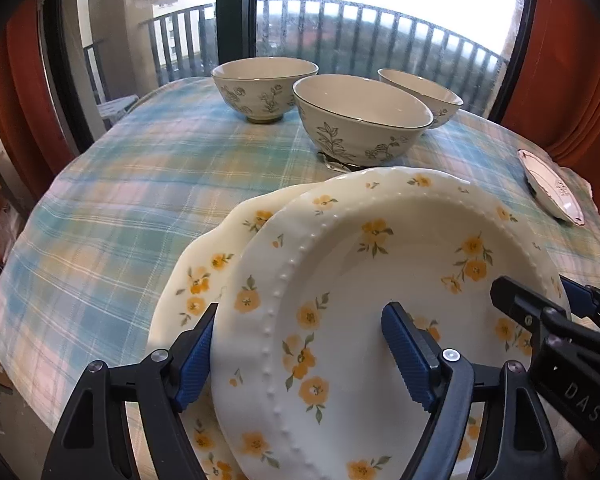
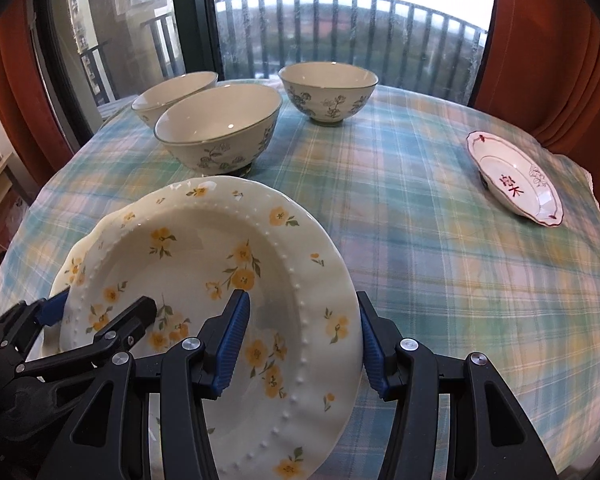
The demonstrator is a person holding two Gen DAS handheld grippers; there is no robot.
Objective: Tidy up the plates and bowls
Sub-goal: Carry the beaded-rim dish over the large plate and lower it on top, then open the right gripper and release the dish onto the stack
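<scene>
A cream plate with yellow flowers [image 1: 380, 260] [image 2: 188, 248] hangs tilted over a second plate of the same pattern [image 1: 220, 248] [image 2: 74, 264], which lies on the checked tablecloth [image 2: 420, 240]. My left gripper [image 1: 302, 314] grips the upper plate's left rim, one pad under the edge and one inside the well. My right gripper [image 2: 302, 300] clamps its right rim the same way. Whether the two plates touch I cannot tell. Three floral bowls [image 1: 266, 88] [image 1: 360, 116] [image 1: 424, 94] stand at the back of the table.
A small white plate with red trim [image 2: 516, 184] [image 1: 552, 188] lies near the table's right edge. Behind the bowls [image 2: 220, 128] are a glass balcony door and railing, with red curtains on both sides. The table drops off at left.
</scene>
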